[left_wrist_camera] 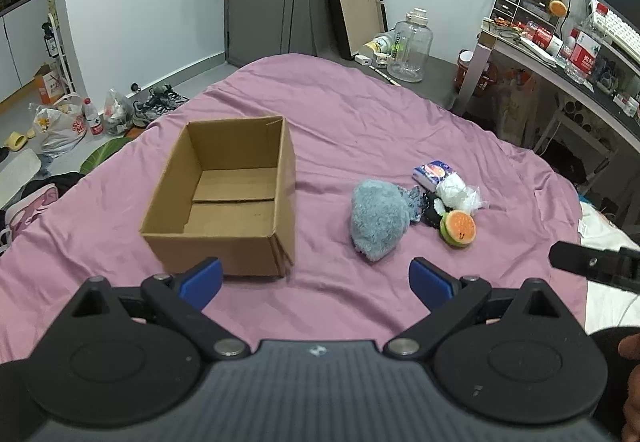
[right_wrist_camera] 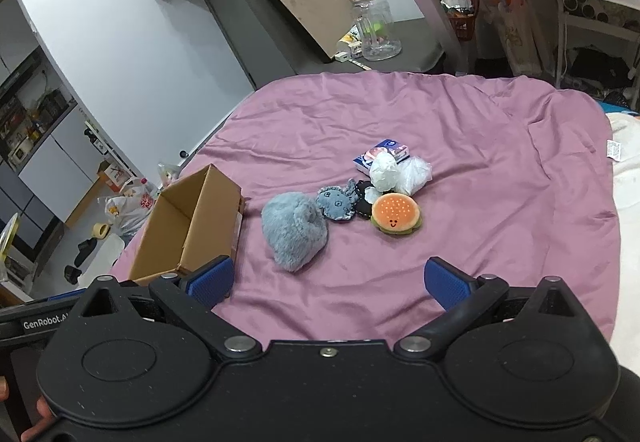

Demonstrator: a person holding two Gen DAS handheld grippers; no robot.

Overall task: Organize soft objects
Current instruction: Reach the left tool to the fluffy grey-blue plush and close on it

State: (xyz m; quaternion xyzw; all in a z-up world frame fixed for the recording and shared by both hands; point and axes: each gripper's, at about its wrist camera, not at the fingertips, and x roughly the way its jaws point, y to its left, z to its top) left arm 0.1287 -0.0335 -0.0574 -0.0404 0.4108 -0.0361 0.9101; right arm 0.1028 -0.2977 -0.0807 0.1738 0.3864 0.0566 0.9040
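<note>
Both our claws are spread wide and holding nothing: left gripper (left_wrist_camera: 316,278) and right gripper (right_wrist_camera: 328,282) hover over the pink bedsheet (left_wrist_camera: 340,114). Nearest is the fluffy blue-grey plush (right_wrist_camera: 294,236), so we'd pinch it mid-body, then drop it into the empty cardboard box (left_wrist_camera: 224,198). The burger plush (right_wrist_camera: 396,212) sits behind. Only the right view shows the denim toy (right_wrist_camera: 336,204) clearly.

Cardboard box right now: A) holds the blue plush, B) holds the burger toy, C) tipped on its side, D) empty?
D. The cardboard box stands upright with only its bare floor showing; the blue plush and the burger toy lie on the pink sheet beside it, in the pile to its right in the left wrist view.
</note>
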